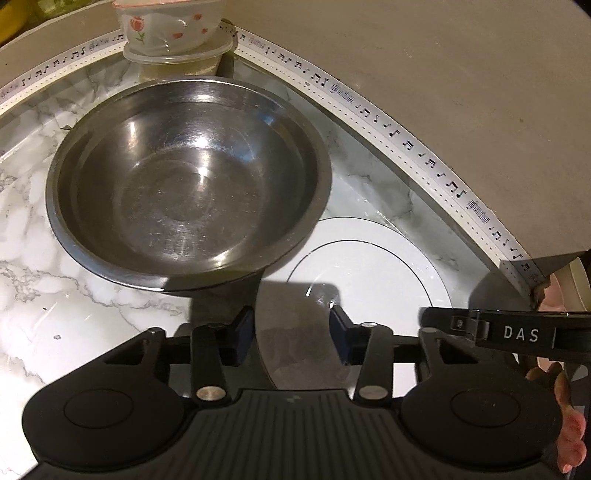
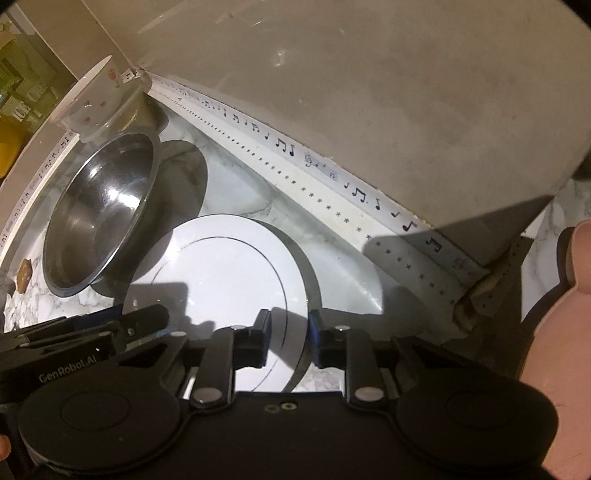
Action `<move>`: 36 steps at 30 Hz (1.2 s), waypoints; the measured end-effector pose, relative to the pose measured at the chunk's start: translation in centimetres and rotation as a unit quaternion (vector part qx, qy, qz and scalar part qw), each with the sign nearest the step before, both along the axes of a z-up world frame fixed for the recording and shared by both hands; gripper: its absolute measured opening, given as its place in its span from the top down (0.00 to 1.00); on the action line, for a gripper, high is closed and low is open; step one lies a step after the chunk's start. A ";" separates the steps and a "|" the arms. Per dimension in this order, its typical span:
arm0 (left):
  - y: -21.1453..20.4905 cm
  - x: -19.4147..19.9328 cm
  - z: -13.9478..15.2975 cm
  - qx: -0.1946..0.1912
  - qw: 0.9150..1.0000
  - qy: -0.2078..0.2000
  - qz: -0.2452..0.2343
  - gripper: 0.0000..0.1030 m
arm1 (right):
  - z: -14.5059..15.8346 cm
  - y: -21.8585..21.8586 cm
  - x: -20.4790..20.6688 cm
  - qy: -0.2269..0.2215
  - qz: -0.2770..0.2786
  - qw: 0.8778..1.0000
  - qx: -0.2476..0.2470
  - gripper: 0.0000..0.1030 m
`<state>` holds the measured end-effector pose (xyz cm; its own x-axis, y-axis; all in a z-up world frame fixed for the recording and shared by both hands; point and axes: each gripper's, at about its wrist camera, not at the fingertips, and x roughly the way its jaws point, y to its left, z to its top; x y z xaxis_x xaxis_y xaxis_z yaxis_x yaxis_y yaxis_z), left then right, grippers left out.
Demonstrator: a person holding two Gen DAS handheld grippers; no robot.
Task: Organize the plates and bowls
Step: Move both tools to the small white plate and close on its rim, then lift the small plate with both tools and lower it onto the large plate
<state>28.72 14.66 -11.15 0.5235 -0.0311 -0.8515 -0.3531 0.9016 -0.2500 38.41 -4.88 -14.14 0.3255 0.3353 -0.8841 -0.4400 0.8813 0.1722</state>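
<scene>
A white plate (image 1: 369,273) with thin black rings lies on the marble counter (image 1: 55,258), just right of a wide steel bowl (image 1: 188,192). My left gripper (image 1: 291,332) straddles the plate's near left rim; its fingers stand apart, with shaded plate surface showing between them. In the right wrist view the plate (image 2: 229,266) sits beside the steel bowl (image 2: 99,206). My right gripper (image 2: 290,332) has its pads closed on the plate's right rim. Part of the right tool's body (image 1: 498,332) shows over the plate's far side.
A flowered white bowl (image 1: 166,26) sits in a clear plastic tub (image 1: 177,55) in the back corner. A beige wall (image 2: 406,110) edged with music-note tape (image 2: 284,144) bounds the counter behind. A pink flat object (image 2: 565,314) stands right, and a small brown thing (image 2: 25,273) lies left.
</scene>
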 end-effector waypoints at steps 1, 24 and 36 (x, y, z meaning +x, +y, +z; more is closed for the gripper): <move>0.0 -0.1 0.0 0.002 1.000 0.000 0.003 0.65 | 0.0 0.0 0.0 -0.001 -0.002 1.000 -0.001 0.83; -2.4 -2.4 3.5 0.012 1.000 -0.025 0.000 0.79 | 3.3 -1.9 -3.0 -0.042 0.005 0.999 0.012 0.86; -2.2 -6.7 7.1 0.004 0.999 -0.038 0.011 0.79 | 6.1 -1.9 -6.8 -0.046 0.022 0.998 0.028 0.86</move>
<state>21.97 12.46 -4.04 0.5875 -0.0124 -0.8091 -0.3522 0.8963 -0.2695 31.60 -6.74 -8.04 0.3891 0.3989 -0.8304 -0.4945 0.8509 0.1770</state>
